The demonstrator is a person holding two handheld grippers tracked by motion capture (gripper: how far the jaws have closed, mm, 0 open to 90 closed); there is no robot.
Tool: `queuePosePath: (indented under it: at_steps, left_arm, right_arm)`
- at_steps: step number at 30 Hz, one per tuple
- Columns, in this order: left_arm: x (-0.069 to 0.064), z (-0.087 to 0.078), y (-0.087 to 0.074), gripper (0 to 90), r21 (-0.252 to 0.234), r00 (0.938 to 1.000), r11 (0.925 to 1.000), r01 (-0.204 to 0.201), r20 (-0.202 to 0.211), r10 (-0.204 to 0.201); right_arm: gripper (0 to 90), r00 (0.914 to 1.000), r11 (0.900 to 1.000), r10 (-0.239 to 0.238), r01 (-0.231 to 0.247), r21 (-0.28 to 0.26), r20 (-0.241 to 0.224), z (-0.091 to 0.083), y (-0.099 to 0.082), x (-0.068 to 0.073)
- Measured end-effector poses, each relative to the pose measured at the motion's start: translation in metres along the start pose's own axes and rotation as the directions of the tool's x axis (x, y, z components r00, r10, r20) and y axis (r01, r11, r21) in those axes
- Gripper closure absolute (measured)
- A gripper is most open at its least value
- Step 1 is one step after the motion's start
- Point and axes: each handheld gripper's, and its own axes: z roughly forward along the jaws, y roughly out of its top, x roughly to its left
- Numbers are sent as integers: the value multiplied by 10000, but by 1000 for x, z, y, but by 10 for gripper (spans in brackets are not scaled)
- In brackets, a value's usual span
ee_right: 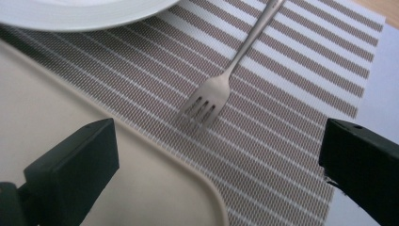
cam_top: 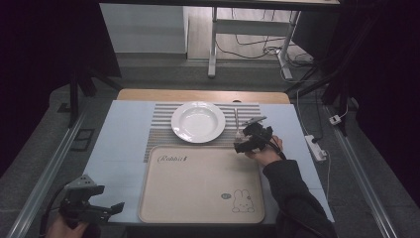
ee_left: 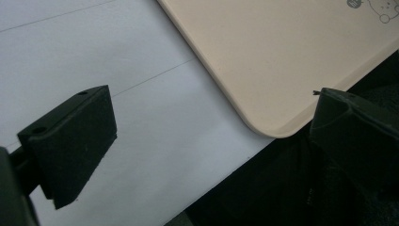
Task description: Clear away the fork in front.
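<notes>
On the table (cam_top: pixel 124 148) I count one white plate (cam_top: pixel 198 121), one fork (ee_right: pixel 221 77), one striped placemat (cam_top: pixel 158 129) and one beige tray (cam_top: pixel 198 186) with a rabbit drawing, plus two grippers. The plate sits on the placemat toward the table's far edge; the tray lies along the near edge, overlapping the mat. The right gripper (cam_top: pixel 251 137) hovers at the tray's far right corner, jaws spread wide and empty. Its own view shows the fork clearly: lying on the mat just right of the plate, tines toward the tray. The left gripper (cam_top: pixel 94 206) hangs off the table's near left corner, jaws wide, holding nothing; its view shows the tray's rounded near corner (ee_left: pixel 270 127).
</notes>
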Motion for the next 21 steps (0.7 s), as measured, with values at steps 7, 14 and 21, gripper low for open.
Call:
queuePosePath:
  at_steps: [7, 14, 21]
  left_arm:
    - [0, 0, 0, 12, 58, 10000, 10000, -18, -15, 18]
    - [0, 1, 0, 13, 98, 10000, 9999, -33, -33, 33]
    - [-1, 1, 0, 15, 132, 10000, 9999, -65, -18, 66]
  right_arm:
    - [33, 9978, 9986, -518, 515, 96, 405, 18, 8, 3]
    - [166, 9952, 9955, -911, 900, 293, 370, 28, 11, 5]
    - [422, 9929, 9899, -1186, 1177, 788, 71, 32, 10, 8]
